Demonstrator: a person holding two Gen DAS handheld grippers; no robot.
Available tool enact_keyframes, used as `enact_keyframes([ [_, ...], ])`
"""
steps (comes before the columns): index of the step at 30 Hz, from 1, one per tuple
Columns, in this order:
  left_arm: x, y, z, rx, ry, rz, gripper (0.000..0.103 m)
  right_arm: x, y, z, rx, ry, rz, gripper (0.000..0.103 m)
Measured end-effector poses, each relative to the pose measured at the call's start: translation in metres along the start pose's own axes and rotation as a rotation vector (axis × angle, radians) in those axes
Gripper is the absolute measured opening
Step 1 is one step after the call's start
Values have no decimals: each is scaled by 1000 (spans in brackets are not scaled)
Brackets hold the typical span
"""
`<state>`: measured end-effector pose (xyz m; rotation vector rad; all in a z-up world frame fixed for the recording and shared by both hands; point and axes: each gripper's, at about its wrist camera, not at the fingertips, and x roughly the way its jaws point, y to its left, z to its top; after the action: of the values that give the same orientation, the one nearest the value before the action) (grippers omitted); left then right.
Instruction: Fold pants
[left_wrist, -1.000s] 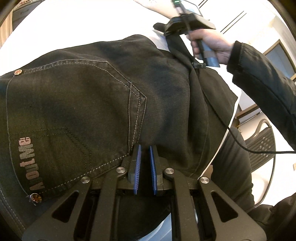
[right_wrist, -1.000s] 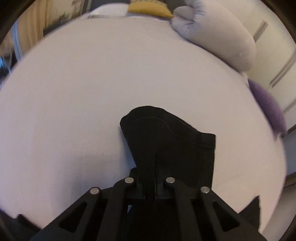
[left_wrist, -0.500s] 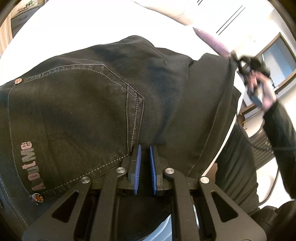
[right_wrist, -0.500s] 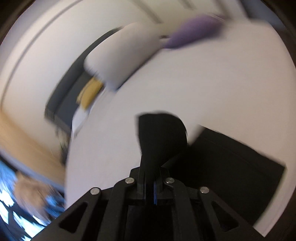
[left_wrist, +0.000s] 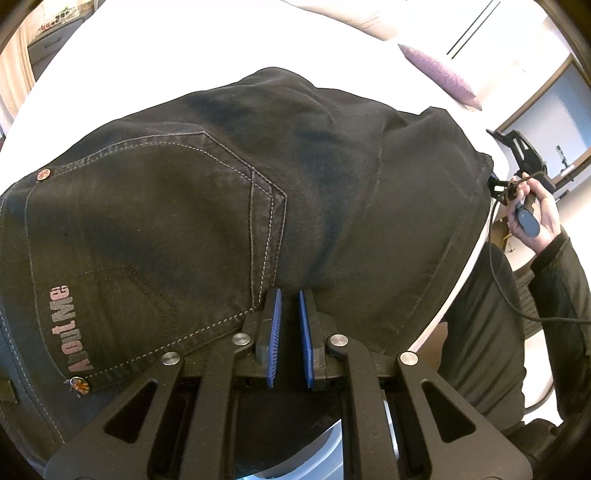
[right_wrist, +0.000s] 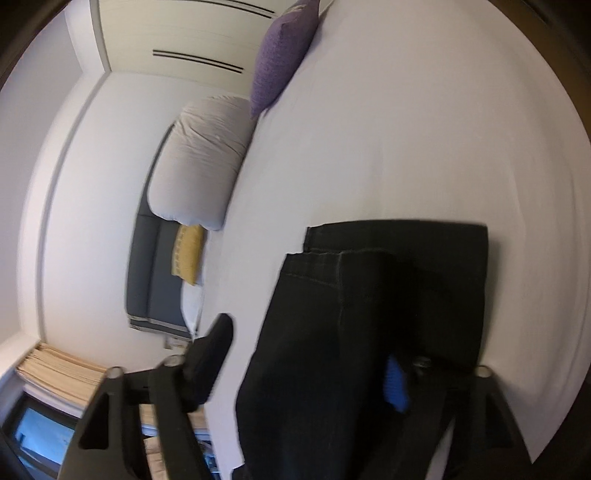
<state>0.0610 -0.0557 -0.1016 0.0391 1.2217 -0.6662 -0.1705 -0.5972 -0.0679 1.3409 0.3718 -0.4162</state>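
The black jeans (left_wrist: 229, 206) are lying on the white bed (right_wrist: 406, 122). The left gripper (left_wrist: 288, 314), jaws nearly together, is hovering over the seat. The right gripper (right_wrist: 310, 358) is opening wide, with the leg hem between its jaws.

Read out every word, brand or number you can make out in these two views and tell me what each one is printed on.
"About Me": pinkish letters running sideways along the edge of the back pocket of the dark jeans, left wrist view.
Rivets at the pocket corners: patterned, any marking too small to read.
Right wrist view: no readable text anywhere.
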Motion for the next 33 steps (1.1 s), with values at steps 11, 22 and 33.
enact_keyframes([
  [11, -5, -4, 5, -16, 8, -6, 10, -32, -29, 19, 65, -31, -57, 4],
  [22, -2, 3, -1, -13, -29, -52, 10, -40, -59, 18, 128, -31, -13, 3],
  [33, -4, 20, -11, -78, -56, -128, 10, -38, -49, 28, 18, 17, -56, 4],
])
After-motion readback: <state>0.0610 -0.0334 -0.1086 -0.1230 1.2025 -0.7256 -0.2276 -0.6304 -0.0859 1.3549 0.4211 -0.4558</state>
